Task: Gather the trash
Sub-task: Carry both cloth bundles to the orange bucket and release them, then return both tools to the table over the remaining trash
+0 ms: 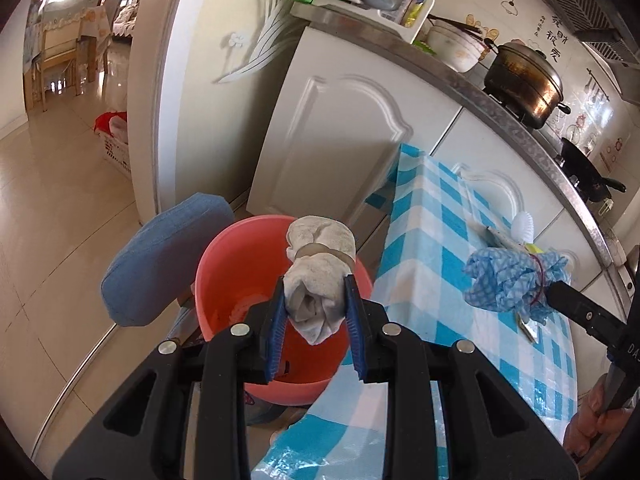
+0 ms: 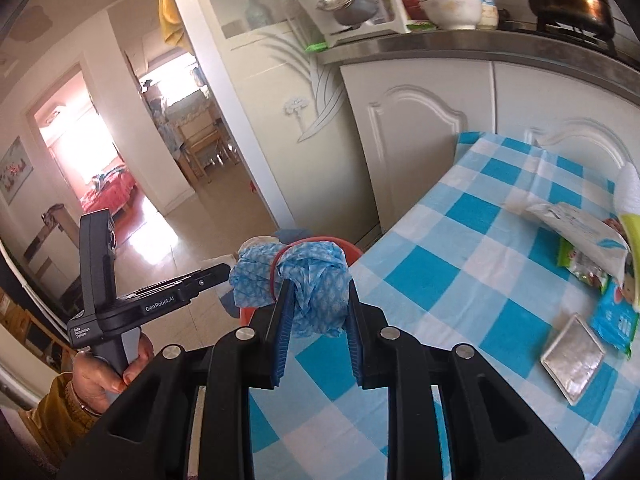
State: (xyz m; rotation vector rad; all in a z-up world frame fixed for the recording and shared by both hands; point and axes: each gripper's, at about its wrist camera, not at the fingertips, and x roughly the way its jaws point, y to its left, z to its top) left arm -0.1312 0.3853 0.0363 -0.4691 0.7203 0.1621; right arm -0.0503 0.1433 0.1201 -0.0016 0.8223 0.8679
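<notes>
Your left gripper (image 1: 316, 304) jaws squeeze the white rag bundle (image 1: 320, 276) right over the red bucket (image 1: 224, 280). Your right gripper (image 2: 316, 308) jaws hold the blue cloth bundle (image 2: 308, 280), above the worktop (image 2: 460, 280) edge. Let go early and it misses the bucket.

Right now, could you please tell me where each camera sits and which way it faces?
Left wrist: on the left hand-held gripper, looking down at the grey-white rag bundle it clamps above the red bucket; right hand shows.
Right wrist: on the right hand-held gripper, clamping the blue cloth bundle at the checked table edge; left hand shows.
Shared: bucket, table, white cabinets.
</notes>
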